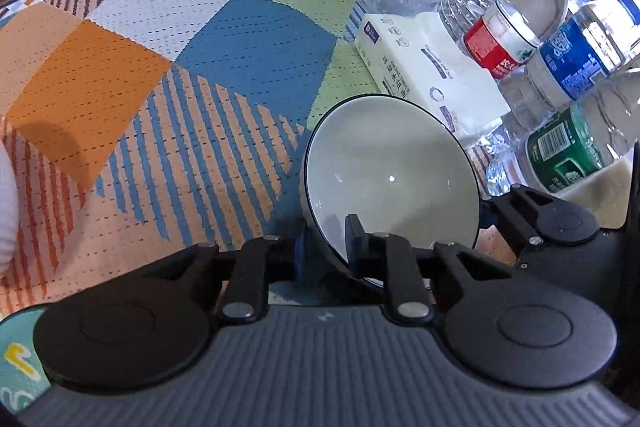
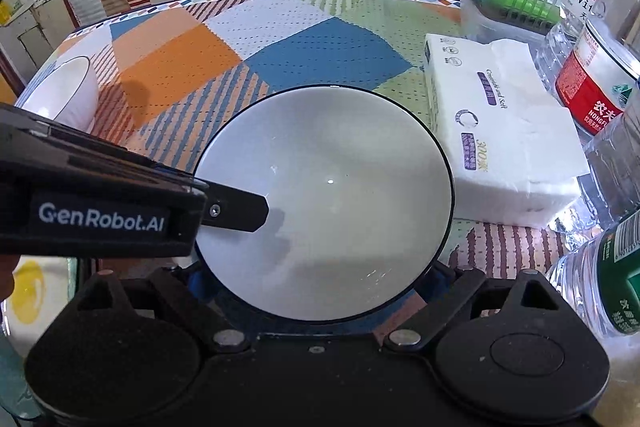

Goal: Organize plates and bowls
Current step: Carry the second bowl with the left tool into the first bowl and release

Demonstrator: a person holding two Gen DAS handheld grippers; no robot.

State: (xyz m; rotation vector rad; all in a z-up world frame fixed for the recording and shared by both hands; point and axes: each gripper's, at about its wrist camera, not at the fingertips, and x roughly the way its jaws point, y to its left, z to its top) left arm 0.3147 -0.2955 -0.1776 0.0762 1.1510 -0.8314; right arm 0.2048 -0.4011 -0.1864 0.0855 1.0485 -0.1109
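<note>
On the patterned tablecloth (image 2: 312, 39) sit two bowls, the near bowl (image 2: 324, 203) clamped by the left claw (image 1: 326, 247), the far bowl (image 2: 66, 95) apart.

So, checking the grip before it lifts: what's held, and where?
The left tool pinches the white dark-rimmed bowl by its near-left rim.

Left gripper (image 1: 326, 247) tilted downward, fingers pinched on a bowl (image 1: 392, 179) rim, right gripper (image 2: 320, 291) tilted downward, jaws astride the bowl, grip unclear.
</note>
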